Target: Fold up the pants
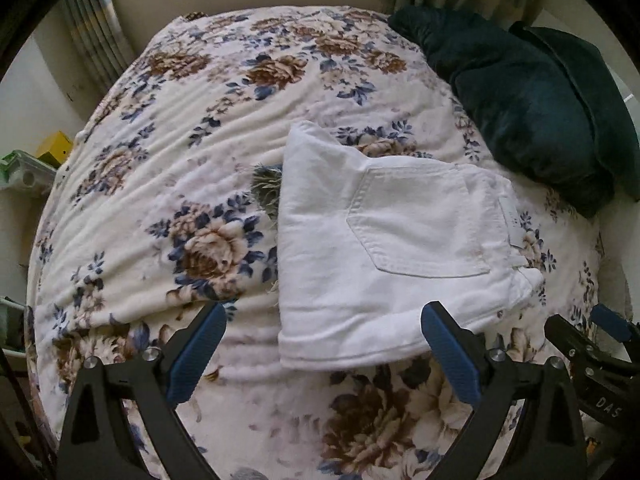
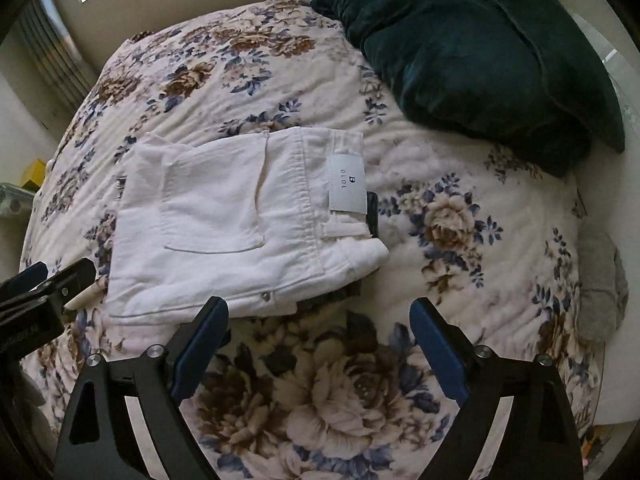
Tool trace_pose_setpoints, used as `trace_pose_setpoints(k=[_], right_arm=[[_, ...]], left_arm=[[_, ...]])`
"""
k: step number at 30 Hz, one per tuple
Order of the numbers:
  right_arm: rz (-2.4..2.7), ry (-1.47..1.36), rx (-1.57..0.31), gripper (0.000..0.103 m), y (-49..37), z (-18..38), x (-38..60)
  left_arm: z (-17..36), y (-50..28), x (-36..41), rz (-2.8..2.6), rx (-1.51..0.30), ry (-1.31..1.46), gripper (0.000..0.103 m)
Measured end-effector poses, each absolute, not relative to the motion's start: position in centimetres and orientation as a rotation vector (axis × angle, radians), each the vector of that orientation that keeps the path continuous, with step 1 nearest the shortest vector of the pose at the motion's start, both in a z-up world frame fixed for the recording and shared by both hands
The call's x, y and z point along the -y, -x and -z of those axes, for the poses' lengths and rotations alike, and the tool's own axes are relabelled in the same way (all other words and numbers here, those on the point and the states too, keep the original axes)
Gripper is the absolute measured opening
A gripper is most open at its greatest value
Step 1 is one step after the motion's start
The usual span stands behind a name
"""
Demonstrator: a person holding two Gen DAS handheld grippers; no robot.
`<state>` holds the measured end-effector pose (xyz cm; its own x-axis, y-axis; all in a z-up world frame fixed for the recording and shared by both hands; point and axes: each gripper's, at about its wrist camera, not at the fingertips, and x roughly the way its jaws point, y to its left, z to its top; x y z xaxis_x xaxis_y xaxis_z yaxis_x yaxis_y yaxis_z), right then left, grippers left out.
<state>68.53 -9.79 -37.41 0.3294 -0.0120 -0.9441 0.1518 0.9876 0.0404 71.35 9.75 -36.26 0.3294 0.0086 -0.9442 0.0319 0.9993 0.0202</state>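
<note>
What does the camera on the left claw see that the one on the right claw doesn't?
Only the left view shows a frayed dark hem sticking out from under the pants' left edge.

Only the right view shows the waistband label clearly, a rivet near the front edge, and something grey at the bed's right edge.

Both show the folded white pants lying on the floral blanket, the dark green pillows, and each claw open and empty: left claw, right claw.
</note>
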Motion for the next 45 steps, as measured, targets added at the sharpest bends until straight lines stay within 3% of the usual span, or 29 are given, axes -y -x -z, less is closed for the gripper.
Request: trace_pose_setpoints(k=[15, 45], right_arm=[[0.091, -0.121, -1.152, 0.094, -61.1, 31.0, 10.5], [0.006, -0.035, -0.853, 0.094, -31.6, 5.4, 15.0]], left_arm=[[29.6, -64.5, -8.4, -0.016, -1.155, -0.056, 0.100], [7.4, -38.0, -3.8, -0.059, -0.863, -0.028, 0.100]])
